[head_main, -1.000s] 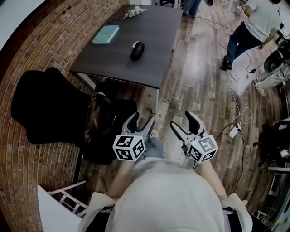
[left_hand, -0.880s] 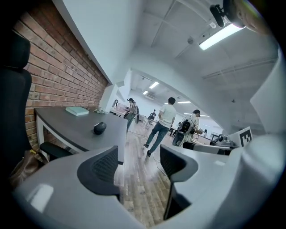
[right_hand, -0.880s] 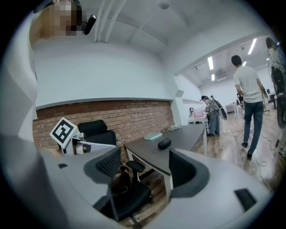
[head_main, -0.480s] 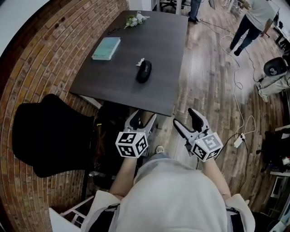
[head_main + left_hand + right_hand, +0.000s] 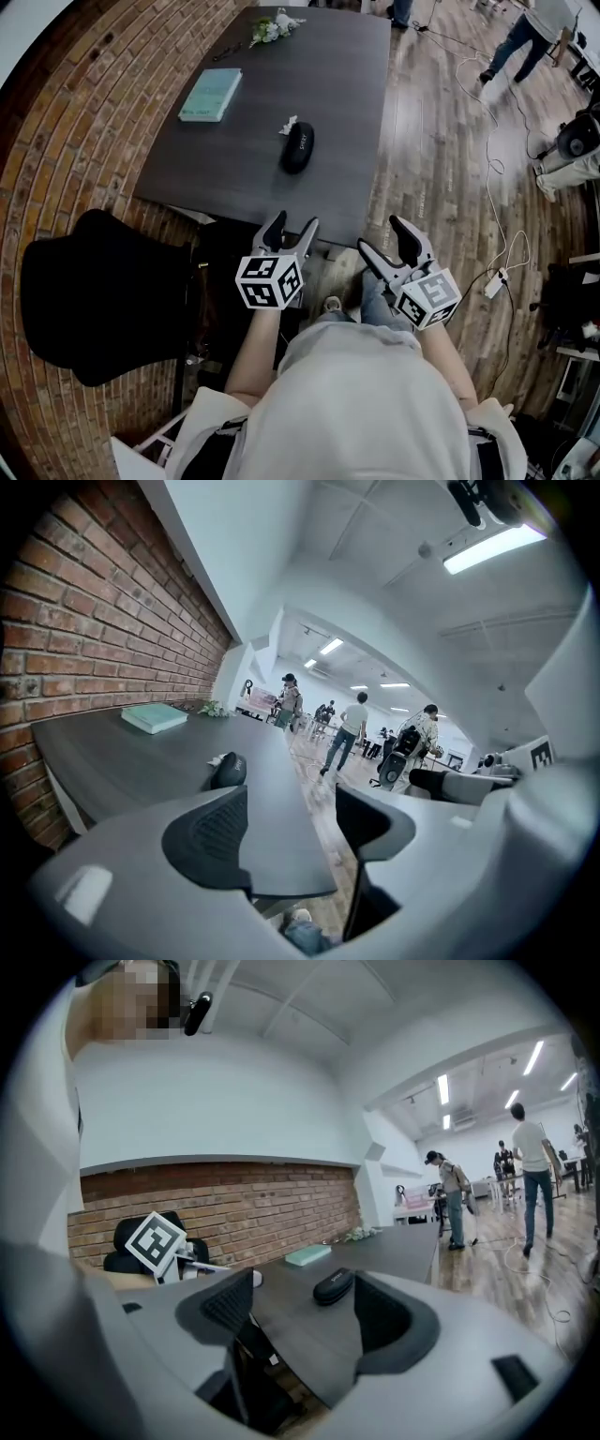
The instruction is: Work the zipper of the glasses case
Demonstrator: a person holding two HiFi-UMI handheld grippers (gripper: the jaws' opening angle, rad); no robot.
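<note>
While the person stands just short of the dark table (image 5: 281, 84), both tools are held out at chest height, side by side and apart. The left gripper (image 5: 292, 225) has its jaws spread wide with nothing between them; its own view shows only the table's near corner through the gap. The right gripper (image 5: 382, 239) is likewise spread and empty, its tips over the wooden floor (image 5: 441, 141) beside the table's edge. To the person's left a black chair (image 5: 94, 295) stands against the brick wall (image 5: 66, 141).

Further out, the glasses case (image 5: 297, 147) lies closed on the tabletop, well apart from both grippers, black and oval, with a small white scrap (image 5: 289, 125) just beside its far end. Beyond it a teal book (image 5: 210, 94) lies flat near the wall side, and a sprig of flowers (image 5: 270, 26) rests at the far end of the table. A white cable (image 5: 497, 187) trails across the floor.
</note>
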